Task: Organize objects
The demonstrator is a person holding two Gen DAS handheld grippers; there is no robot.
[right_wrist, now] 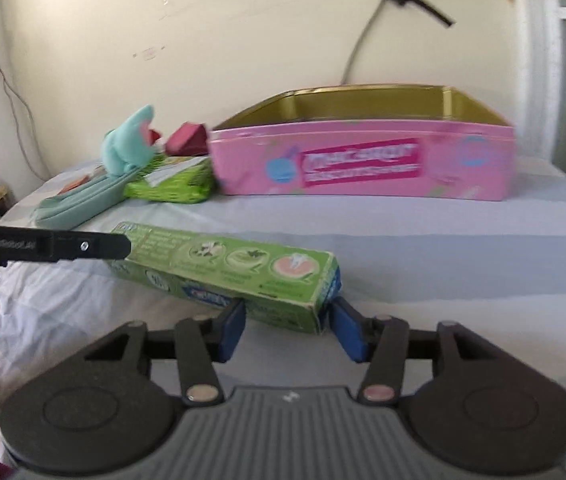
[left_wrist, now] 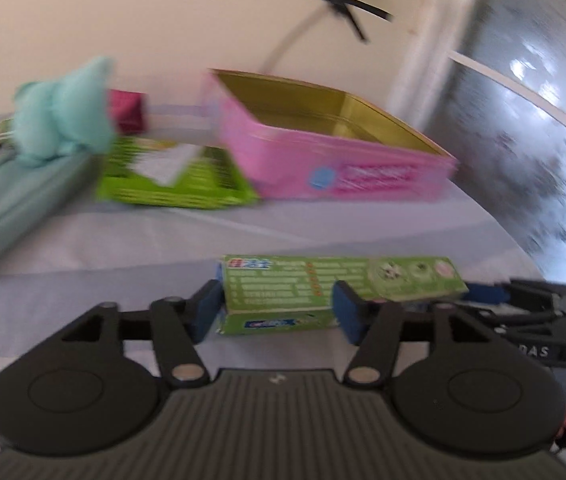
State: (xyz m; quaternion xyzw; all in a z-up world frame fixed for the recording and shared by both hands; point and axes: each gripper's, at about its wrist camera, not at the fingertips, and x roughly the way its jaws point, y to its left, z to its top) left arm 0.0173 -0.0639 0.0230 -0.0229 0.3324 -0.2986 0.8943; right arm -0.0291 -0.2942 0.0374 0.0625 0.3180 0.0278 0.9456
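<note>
A long green toothpaste box (left_wrist: 323, 284) (right_wrist: 223, 264) lies on the pale blue bedsheet. My left gripper (left_wrist: 279, 312) is open at the box's left part: one blue pad sits at the box's end and the other in front of its middle. My right gripper (right_wrist: 289, 328) is open around the box's right end, with its blue pads close on either side. Whether any pad touches the box is unclear through the blur. Behind the box stands an open pink tin (left_wrist: 335, 168) (right_wrist: 363, 164) with a gold, empty-looking inside.
Left of the tin lie a green wipes pack (left_wrist: 175, 184) (right_wrist: 175, 184), a teal plush toy (left_wrist: 63, 120) (right_wrist: 127, 144), a teal pouch (left_wrist: 11, 208) (right_wrist: 79, 204) and a maroon item (right_wrist: 187, 138). A wall stands behind the bed and a window (left_wrist: 543, 140) to the right.
</note>
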